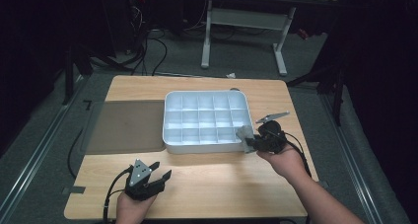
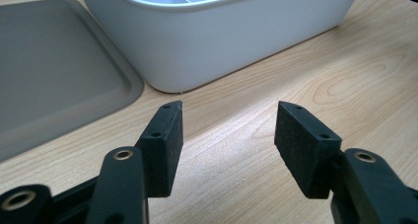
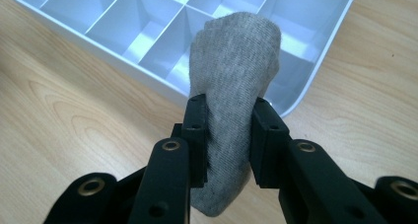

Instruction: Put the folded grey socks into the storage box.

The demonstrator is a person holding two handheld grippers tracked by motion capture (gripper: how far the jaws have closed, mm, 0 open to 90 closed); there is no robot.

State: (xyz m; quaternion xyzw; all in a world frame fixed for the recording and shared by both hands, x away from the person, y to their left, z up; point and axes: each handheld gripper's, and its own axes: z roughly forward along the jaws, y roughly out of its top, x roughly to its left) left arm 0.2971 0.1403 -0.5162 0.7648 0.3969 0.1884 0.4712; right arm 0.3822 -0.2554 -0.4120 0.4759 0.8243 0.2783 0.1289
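Wood-grain counter [image 1: 207, 179]: flat grey lid [image 1: 128, 126] at 9 o'clock of white gridded tray [image 1: 170, 135]. Right hand-held gripper [image 3: 227, 135] clamps soft grey knit sock [image 3: 231, 71] over tray's corner; left hand-held gripper [image 2: 227, 135] open, empty.

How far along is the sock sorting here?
Done: the lid lies off, beside the organiser. In hand: the right gripper clamps a grey sock over the organiser's corner. Left: dropping it in; visible compartments look empty. The left gripper waits open.

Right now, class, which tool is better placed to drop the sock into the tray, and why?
Right. The right tool already grips the sock at the tray corner; the left tool is open, with nothing between its jaws, short of the tray.
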